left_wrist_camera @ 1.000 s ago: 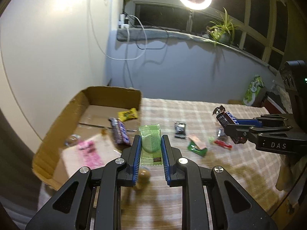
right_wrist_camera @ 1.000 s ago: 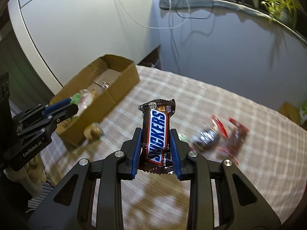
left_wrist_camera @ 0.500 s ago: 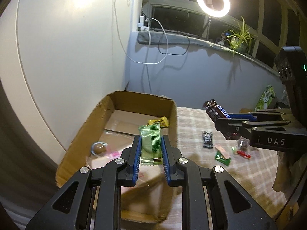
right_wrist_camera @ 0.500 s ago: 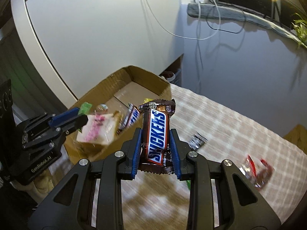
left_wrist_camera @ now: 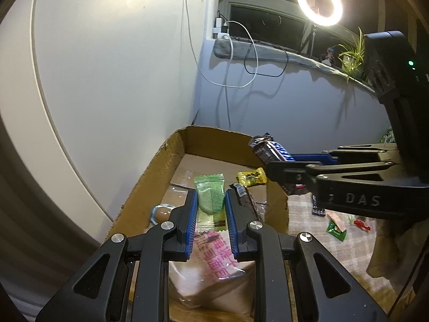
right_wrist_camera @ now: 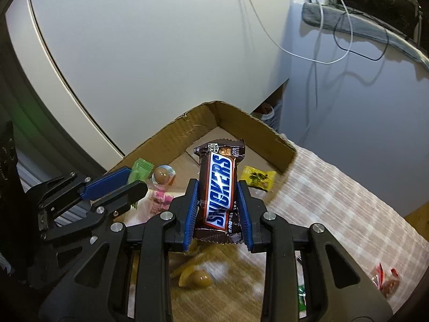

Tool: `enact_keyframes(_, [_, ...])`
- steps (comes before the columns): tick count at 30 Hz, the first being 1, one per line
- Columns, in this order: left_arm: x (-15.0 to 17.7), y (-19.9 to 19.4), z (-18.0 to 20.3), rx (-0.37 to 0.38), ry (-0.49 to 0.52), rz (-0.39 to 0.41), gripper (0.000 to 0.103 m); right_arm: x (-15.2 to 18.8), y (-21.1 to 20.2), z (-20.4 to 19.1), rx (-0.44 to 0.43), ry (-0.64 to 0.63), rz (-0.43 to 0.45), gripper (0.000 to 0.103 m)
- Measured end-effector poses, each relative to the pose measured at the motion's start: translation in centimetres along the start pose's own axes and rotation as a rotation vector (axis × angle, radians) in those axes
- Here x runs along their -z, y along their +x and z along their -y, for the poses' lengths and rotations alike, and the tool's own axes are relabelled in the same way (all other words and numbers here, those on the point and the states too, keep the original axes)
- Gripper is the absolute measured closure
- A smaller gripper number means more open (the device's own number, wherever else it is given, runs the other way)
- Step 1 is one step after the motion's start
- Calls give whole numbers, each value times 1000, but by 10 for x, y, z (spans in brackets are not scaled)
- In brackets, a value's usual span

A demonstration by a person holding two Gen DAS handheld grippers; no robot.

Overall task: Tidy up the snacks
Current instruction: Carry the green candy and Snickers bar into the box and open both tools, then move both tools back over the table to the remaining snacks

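Observation:
My left gripper (left_wrist_camera: 210, 201) is shut on a green snack packet (left_wrist_camera: 210, 201) and holds it above the open cardboard box (left_wrist_camera: 158, 171). My right gripper (right_wrist_camera: 217, 196) is shut on a Snickers bar (right_wrist_camera: 219, 187) and holds it over the box's right wall (right_wrist_camera: 268, 136). Each gripper shows in the other view: the right (left_wrist_camera: 270, 153), the left (right_wrist_camera: 134, 181). In the box lie a yellow candy (left_wrist_camera: 250, 177), a dark bar (left_wrist_camera: 245, 198), a pink-printed bread pack (left_wrist_camera: 214, 257) and a round wrapped sweet (left_wrist_camera: 161, 213).
The box stands at the table's left end by a white wall. Loose snacks lie on the checked tablecloth (right_wrist_camera: 335, 201): green and red packets (left_wrist_camera: 337, 226), a red packet (right_wrist_camera: 384, 280), a brown sweet (right_wrist_camera: 197, 279). A windowsill with cables, plant and ring light is behind.
Both grippers have moved left from the table's middle to the box, each still holding its snack. The box now fills the lower part of both views.

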State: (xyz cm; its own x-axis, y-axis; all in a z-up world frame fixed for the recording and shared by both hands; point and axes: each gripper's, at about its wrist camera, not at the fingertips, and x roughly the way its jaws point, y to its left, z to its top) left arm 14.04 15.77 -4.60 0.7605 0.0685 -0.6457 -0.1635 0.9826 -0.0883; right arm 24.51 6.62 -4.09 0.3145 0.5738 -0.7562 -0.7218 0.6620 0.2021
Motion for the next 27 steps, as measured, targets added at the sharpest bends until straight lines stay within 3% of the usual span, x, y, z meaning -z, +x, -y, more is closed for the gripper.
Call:
enact_keyframes(4, [1, -1, -4, -15, -8, 3, 82, -6, 8, -2, -7, 0, -3, 73])
enact_keyframes(5, [0, -1, -4, -18, -7, 2, 75, -7, 8, -2, -7, -1, -4, 73])
enact_keyframes(6, [0, 0, -5, -20, -7, 2, 62, -7, 8, -2, -7, -1, -2, 67])
enact_keyframes(7, [1, -2, -5, -24, -6, 6, 56, -8, 7, -2, -3, -1, 2, 52])
enact_keyframes(9, [1, -4, -5, -34, -3, 17, 54, -7, 2, -2, 12, -3, 23, 36])
enact_keyframes(15, [0, -13, -2, -21, -21, 43, 54, 1, -25, 11, 33, 22, 60, 34])
enact_keyframes(27, [1, -23, 55, 130, 28, 49, 54, 67, -96, 77, 142, 111, 76, 33])
